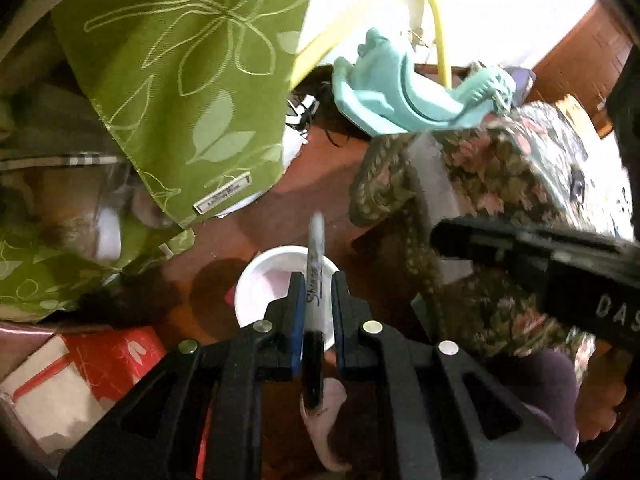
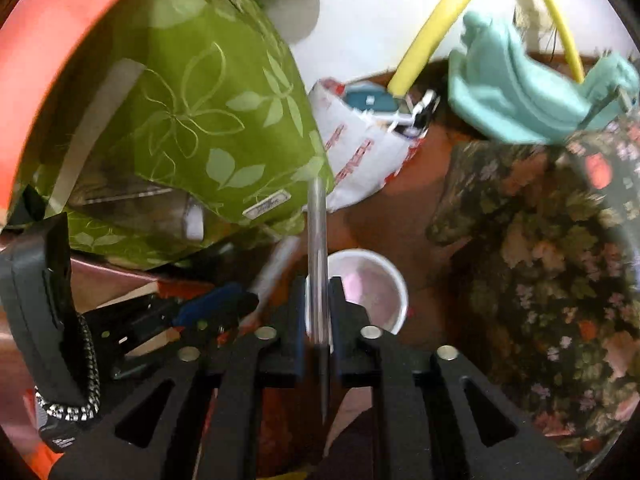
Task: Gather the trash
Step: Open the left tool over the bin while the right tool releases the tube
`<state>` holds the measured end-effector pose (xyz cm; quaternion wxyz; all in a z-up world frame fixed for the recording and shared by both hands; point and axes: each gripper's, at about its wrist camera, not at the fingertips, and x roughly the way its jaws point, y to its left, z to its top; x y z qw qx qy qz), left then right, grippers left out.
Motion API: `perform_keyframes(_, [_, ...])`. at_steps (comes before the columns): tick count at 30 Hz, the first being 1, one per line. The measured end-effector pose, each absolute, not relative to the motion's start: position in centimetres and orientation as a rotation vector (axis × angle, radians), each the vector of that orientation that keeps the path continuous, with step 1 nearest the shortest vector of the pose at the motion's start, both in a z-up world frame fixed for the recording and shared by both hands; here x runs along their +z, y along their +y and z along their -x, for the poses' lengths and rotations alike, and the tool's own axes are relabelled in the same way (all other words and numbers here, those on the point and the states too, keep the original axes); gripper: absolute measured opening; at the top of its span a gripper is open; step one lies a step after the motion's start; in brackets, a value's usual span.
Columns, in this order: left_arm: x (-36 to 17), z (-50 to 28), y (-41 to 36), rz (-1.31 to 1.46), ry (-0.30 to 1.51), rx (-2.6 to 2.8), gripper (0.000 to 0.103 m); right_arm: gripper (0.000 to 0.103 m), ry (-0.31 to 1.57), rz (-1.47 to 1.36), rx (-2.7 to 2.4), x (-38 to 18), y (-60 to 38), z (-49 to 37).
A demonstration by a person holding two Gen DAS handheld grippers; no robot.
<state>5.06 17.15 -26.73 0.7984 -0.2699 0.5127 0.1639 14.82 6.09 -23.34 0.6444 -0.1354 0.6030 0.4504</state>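
My left gripper (image 1: 316, 280) is shut on a grey and black Sharpie marker (image 1: 315, 276) that points forward above a white cup (image 1: 272, 284) standing on the brown floor. My right gripper (image 2: 318, 284) is shut on a thin clear pen (image 2: 317, 248) that also points forward, just left of the same white cup (image 2: 372, 288). The left gripper with its marker (image 2: 272, 264) shows at the left of the right wrist view. The right gripper's dark body (image 1: 540, 264) crosses the right side of the left wrist view.
A green leaf-patterned cloth (image 1: 180, 92) hangs at the left. A floral fabric seat (image 1: 500, 184) is at the right. A teal plastic toy (image 1: 400, 92) and a yellow tube (image 2: 432, 36) lie farther back. A red and white box (image 1: 80, 372) sits low left. A printed white bag (image 2: 360, 152) lies behind the cloth.
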Motion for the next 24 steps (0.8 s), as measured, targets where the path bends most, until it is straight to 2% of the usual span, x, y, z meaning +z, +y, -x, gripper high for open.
perform_keyframes(1, [-26.9,-5.2,17.3,0.580,1.107,0.363,0.013,0.025,1.392,0.287,1.027,-23.7,6.1,-15.1])
perform_keyframes(3, [-27.0,-5.3,17.3,0.564,1.123,0.373,0.013,0.030,1.400,0.266,1.015,-23.8,5.9,-15.3])
perform_keyframes(7, [-26.4,-5.3,16.5,0.512,1.133,0.368,0.013,0.030,1.389,0.257,1.005,-23.4,5.3,-15.5])
perform_keyframes(11, [-25.3,-5.3,15.8,0.489,1.128,0.364,0.018,0.030,1.362,0.259,1.001,-22.3,4.5,-15.5])
perform_keyframes(24, [-21.2,-5.2,12.3,0.487,1.093,0.355,0.022,0.030,1.192,0.218,0.987,-15.6,-1.1,-15.2])
